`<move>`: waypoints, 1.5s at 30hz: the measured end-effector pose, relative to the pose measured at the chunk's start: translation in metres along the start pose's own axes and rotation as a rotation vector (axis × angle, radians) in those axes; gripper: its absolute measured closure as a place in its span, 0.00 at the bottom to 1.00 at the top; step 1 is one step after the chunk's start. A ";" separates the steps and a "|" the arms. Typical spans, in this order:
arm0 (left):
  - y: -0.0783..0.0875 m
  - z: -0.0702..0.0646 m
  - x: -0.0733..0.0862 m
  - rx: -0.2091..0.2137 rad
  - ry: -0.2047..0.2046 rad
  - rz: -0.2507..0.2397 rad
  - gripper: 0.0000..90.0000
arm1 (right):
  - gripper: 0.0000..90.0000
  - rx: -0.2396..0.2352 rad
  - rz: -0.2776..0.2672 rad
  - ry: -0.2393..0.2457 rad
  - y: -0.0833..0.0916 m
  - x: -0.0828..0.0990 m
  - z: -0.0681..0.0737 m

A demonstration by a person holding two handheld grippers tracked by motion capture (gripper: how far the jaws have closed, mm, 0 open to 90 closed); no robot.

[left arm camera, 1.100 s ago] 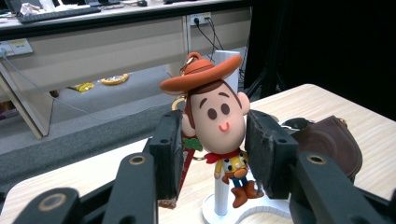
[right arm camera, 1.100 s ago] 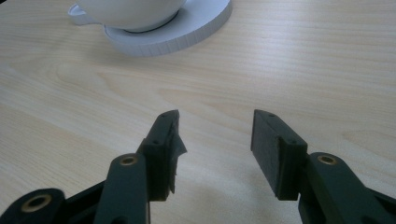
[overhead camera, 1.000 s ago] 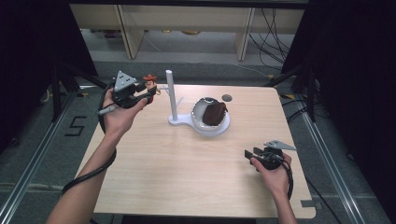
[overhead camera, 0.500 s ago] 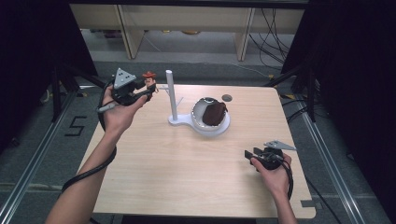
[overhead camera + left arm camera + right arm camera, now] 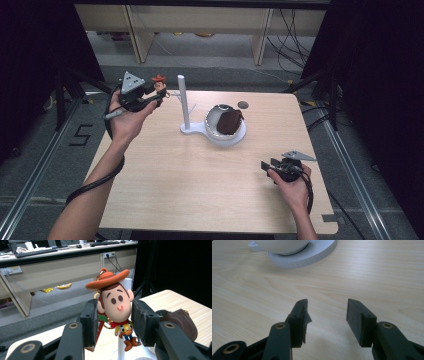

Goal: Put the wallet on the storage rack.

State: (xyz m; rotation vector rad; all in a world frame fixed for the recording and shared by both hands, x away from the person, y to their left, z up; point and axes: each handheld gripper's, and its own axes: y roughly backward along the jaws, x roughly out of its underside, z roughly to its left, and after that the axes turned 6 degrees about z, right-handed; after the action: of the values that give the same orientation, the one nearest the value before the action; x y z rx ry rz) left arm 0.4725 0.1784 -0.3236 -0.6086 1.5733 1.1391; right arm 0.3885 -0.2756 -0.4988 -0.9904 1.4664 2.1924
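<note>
A cowboy figurine on a keyring (image 5: 159,84) hangs above the table's far left corner, with my left gripper (image 5: 156,93) shut on it. In the left gripper view, both pads press the sides of the figurine's (image 5: 117,305) big head, and its body dangles below the left gripper (image 5: 113,315). Just to its right stands a white stand (image 5: 184,102) with an upright post and a short peg. The stand's base carries a white bowl (image 5: 214,125) that holds a brown pouch (image 5: 230,121). My right gripper (image 5: 266,165) rests low near the table's front right, open with nothing between its fingers (image 5: 327,308).
A small dark disc (image 5: 243,104) lies on the wooden table (image 5: 190,190) behind the bowl. The stand's white base (image 5: 312,255) lies ahead of the right gripper. Shelving and cables sit beyond the far edge, with black frame legs at both sides.
</note>
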 end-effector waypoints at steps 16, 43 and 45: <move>-0.008 -0.004 -0.001 0.008 -0.005 0.003 0.63 | 0.58 -0.012 -0.012 -0.007 -0.001 0.001 -0.002; -0.021 0.006 0.014 -0.016 0.038 0.043 0.63 | 0.58 0.005 -0.005 0.024 -0.001 0.001 -0.004; -0.021 0.007 0.017 -0.018 0.039 0.046 0.63 | 0.58 0.007 -0.006 0.030 -0.001 0.001 -0.004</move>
State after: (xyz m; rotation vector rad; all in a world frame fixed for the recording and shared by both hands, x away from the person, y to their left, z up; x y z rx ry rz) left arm 0.4878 0.1790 -0.3466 -0.6124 1.6192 1.1830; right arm 0.3897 -0.2788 -0.5013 -1.0281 1.4812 2.1757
